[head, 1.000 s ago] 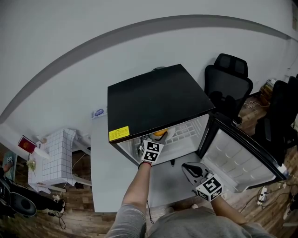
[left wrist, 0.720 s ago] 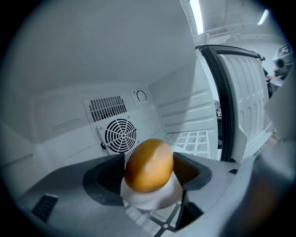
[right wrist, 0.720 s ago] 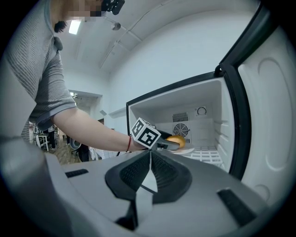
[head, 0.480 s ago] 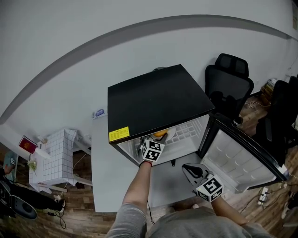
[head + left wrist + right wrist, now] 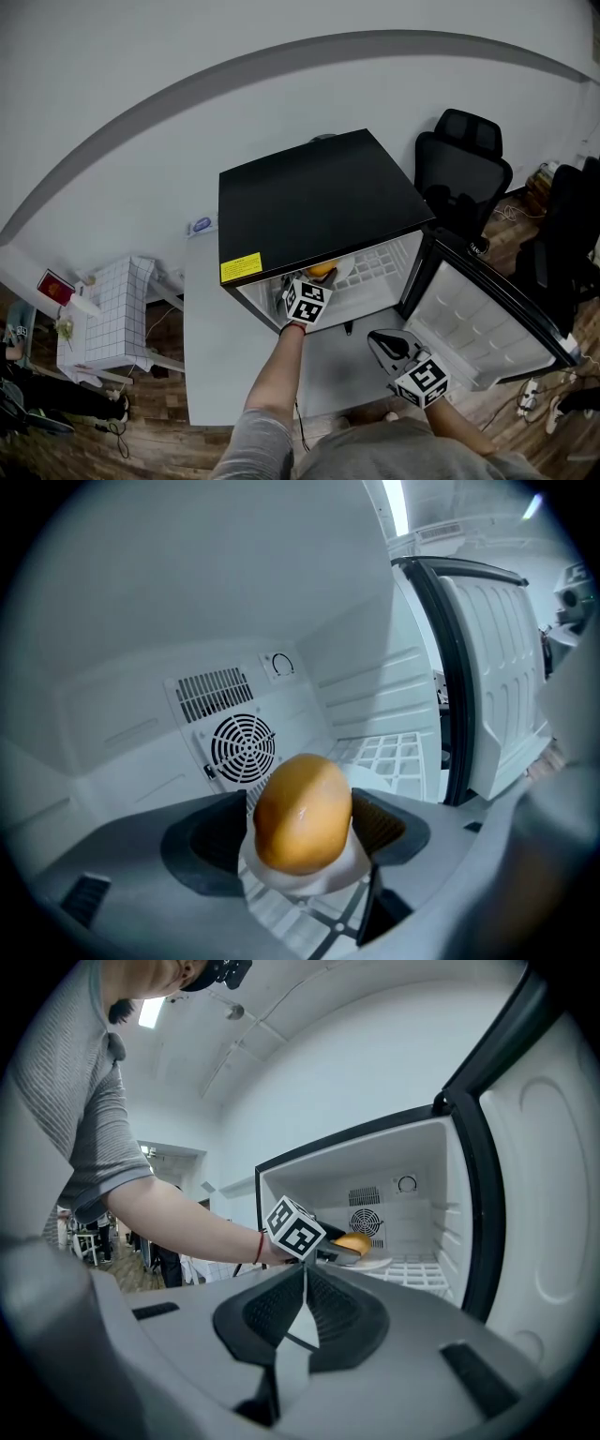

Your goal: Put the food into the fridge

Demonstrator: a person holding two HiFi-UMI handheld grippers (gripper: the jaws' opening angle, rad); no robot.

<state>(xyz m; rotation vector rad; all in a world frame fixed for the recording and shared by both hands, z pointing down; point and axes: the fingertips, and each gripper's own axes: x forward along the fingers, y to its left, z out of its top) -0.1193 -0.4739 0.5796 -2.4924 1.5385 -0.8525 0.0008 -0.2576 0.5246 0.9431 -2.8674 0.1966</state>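
Fridge [image 5: 309, 197] interior unchanged, left tool [image 5: 300, 819] still clasping bun [image 5: 298, 794] over plate [image 5: 317, 878]

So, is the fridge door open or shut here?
Open. The fridge door stands swung out to the right, leaving the white interior exposed.

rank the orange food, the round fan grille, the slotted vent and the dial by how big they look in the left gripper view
1. orange food, though it sits nearest the camera, which inflates it
2. round fan grille and slotted vent, about alike
3. dial, smallest
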